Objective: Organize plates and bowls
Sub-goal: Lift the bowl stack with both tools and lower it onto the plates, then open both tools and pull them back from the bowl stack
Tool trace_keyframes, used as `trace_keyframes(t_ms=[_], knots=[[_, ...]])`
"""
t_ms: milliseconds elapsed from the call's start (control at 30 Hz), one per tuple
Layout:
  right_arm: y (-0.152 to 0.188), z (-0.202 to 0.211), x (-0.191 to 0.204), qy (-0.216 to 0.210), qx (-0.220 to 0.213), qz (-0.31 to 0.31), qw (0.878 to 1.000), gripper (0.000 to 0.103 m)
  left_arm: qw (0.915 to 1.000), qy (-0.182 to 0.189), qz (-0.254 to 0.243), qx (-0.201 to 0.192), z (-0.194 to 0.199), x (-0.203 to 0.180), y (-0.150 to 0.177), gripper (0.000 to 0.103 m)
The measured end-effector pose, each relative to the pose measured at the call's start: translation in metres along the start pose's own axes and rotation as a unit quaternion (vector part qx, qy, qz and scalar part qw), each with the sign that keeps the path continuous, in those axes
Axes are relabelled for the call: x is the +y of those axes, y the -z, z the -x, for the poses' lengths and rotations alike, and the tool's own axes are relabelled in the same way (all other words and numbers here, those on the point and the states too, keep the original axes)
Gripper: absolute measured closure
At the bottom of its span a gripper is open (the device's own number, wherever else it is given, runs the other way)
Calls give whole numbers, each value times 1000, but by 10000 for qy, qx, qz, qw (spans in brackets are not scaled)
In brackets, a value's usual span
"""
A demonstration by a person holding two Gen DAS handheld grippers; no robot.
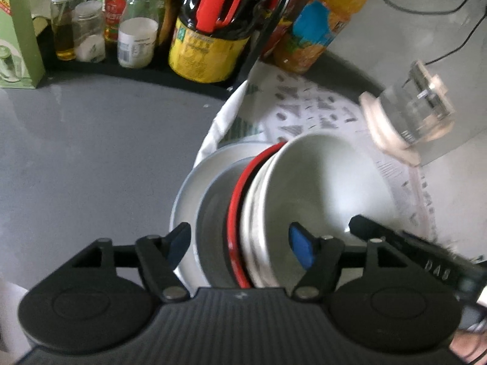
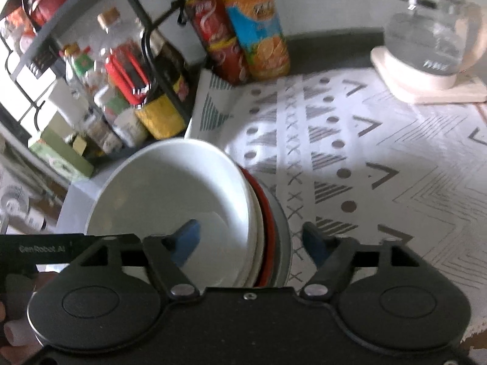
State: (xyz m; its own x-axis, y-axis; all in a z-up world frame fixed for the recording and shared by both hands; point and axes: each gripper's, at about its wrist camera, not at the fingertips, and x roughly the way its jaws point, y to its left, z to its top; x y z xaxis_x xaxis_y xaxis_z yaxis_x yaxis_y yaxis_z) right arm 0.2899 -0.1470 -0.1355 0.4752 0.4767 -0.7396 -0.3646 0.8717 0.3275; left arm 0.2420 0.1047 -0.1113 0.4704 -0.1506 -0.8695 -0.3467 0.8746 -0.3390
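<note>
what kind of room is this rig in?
Most likely a home kitchen counter: a rack of condiment bottles, nested bowls and plates on a patterned mat, and a glass electric kettle.

— Looks like a home kitchen counter. Plenty of proof: a black wire rack point(image 2: 91, 70) crammed with oil and sauce bottles, a tall plastic bottle of orange drink point(image 2: 254, 24) standing by the wall, a red cola bottle point(image 2: 217, 35) right beside it.

— Agreed. Add the clear glass kettle on its cream base point(image 2: 432, 45), set on a white cloth with grey geometric print point(image 2: 380, 158), plus the stacked white bowls point(image 1: 313, 194) (rims nested, one red-edged). Grey countertop point(image 1: 91, 152), too.
</note>
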Motion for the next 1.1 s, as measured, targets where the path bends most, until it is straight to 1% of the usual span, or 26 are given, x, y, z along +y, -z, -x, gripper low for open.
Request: trace_keyframes(t_ms=[33,67,133,200,267,333,367,433,567,667,800,933,1000,1100], knots=[[1,5,1,37,-69,-26,10000,12,10000,-10,-43,-43,2,-1,-1,30],[1,9,1,75,-132,-64,9999,5,9999,-41,-91,-75,4,-2,-3,24],[2,20,1,145,-322,-149,9993,0,9998,4,-136,-121,7,-3,-4,19],[2,31,0,242,-483,-218,9983,0,9998,40,-176,-130,9,-4,-6,17],[3,42,-2,365,-622,-280,9970,0,9994,39,-297,-196,12,-8,-6,11],[6,52,-4,442,-748,-310,9957,0,9986,67,-423,-303,18,-12,-3,9],[7,57,-5,478,-800,-302,9952,0,9983,98,-456,-338,20,-14,-2,5],[11,65,-7,575,-858,-272,9943,0,9978,133,-488,-433,25,-16,1,0],[21,84,-13,784,-1065,-289,9908,0,9972,180,-431,-592,35,-18,10,0],[28,104,-16,660,-1189,-235,9904,0,9962,112,-507,-701,43,-20,20,0],[40,129,-20,747,-1287,-240,9886,0,9940,50,-632,-891,60,-23,40,0],[56,153,-20,778,-1359,-250,9874,0,9935,-17,-611,-965,80,-23,61,0],[66,163,-15,828,-1447,-184,9858,0,9925,-41,-702,-1002,88,-24,71,0],[78,175,-10,793,-1541,-227,9846,0,9916,-125,-770,-1029,100,-25,86,0]])
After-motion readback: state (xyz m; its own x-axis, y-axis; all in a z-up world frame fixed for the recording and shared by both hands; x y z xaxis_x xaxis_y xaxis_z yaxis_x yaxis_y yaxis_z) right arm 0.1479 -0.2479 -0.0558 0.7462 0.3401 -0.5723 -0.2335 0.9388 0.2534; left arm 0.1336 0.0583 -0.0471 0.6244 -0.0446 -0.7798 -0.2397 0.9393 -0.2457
